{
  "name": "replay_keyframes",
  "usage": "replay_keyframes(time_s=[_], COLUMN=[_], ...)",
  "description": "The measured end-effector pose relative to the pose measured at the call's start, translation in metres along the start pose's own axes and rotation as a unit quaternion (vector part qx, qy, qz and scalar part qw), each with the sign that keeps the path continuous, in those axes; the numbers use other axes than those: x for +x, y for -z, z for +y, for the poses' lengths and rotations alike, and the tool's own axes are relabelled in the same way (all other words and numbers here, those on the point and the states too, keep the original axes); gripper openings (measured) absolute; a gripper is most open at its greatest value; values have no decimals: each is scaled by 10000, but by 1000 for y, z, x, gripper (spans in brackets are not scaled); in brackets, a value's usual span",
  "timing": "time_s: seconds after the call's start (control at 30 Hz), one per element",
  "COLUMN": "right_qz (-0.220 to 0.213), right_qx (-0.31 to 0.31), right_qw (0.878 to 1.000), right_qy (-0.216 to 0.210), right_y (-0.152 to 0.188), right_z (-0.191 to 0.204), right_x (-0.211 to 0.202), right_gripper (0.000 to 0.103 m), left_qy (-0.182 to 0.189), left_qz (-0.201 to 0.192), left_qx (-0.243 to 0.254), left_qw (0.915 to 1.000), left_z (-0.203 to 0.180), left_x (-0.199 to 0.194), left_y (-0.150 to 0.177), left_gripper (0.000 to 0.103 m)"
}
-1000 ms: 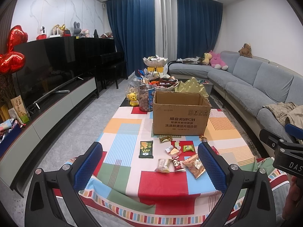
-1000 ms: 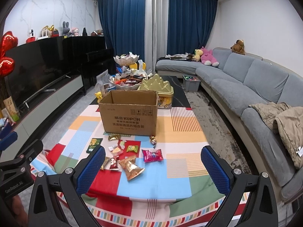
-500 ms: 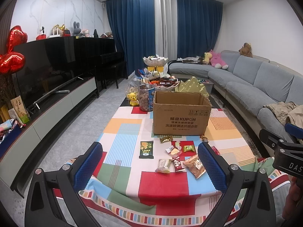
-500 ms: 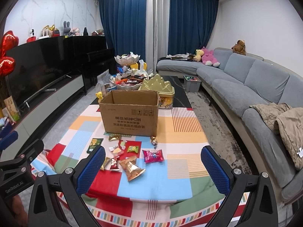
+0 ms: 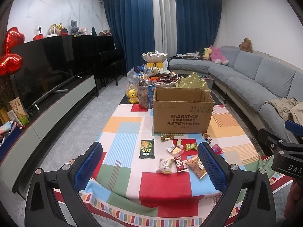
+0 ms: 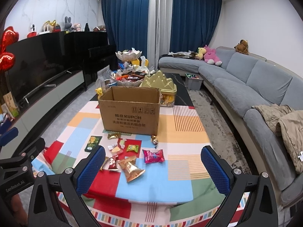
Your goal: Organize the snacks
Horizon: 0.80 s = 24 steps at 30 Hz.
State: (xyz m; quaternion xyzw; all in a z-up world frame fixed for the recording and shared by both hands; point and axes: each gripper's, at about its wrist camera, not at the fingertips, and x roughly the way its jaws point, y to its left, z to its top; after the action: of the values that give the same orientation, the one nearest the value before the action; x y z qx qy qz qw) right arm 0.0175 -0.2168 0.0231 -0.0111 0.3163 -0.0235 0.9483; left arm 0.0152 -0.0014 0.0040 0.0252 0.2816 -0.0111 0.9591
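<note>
Several small snack packets lie loose on the patchwork tablecloth point(image 5: 121, 138) in front of an open cardboard box point(image 5: 182, 117) point(image 6: 130, 118). Among them are a dark green packet point(image 5: 147, 148) point(image 6: 92, 143), an orange crinkled bag point(image 5: 196, 166) point(image 6: 130, 170), a pink packet point(image 6: 153, 155) and a small green sweet point(image 5: 190, 147) point(image 6: 132, 148). My left gripper point(image 5: 149, 166) is open, held above the table's near edge. My right gripper point(image 6: 153, 170) is open too, empty, hovering short of the snacks.
Behind the box stand a clear jar of round snacks point(image 5: 145, 96), a yellow bear figure point(image 5: 132, 95), a gold tin point(image 6: 161, 84) and tiered snack bowls point(image 6: 128, 55). A grey sofa point(image 6: 246, 87) runs along the right, a TV unit point(image 5: 47, 87) along the left.
Both grippers have edged slightly forward toward the table; the snacks and box sit where they were. Both stay open.
</note>
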Motion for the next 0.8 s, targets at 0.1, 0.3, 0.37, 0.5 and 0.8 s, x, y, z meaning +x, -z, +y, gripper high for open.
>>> replay_keyframes(time_s=[0.1, 0.3, 0.37, 0.5, 0.8], right_qz=[79, 173, 215, 301, 473], right_qx=[-52, -222, -277, -392, -717], right_qw=[10000, 9996, 9994, 9988, 9962], right_qy=[-1, -9, -26, -41, -109], right_y=[1, 1, 2, 3, 7], right_z=[4, 9, 10, 13, 25], right_x=[12, 29, 35, 47, 77], right_gripper=[102, 102, 102, 102, 102], left_qy=[21, 27, 24, 7, 0], left_qz=[63, 158, 213, 298, 585], left_qx=[45, 106, 133, 193, 299], left_qw=[10000, 9998, 9997, 9994, 9978], left_z=[-1, -4, -5, -7, -12], left_x=[7, 24, 32, 44, 79], left_y=[-2, -2, -3, -3, 0], left_gripper=[102, 102, 102, 102, 99])
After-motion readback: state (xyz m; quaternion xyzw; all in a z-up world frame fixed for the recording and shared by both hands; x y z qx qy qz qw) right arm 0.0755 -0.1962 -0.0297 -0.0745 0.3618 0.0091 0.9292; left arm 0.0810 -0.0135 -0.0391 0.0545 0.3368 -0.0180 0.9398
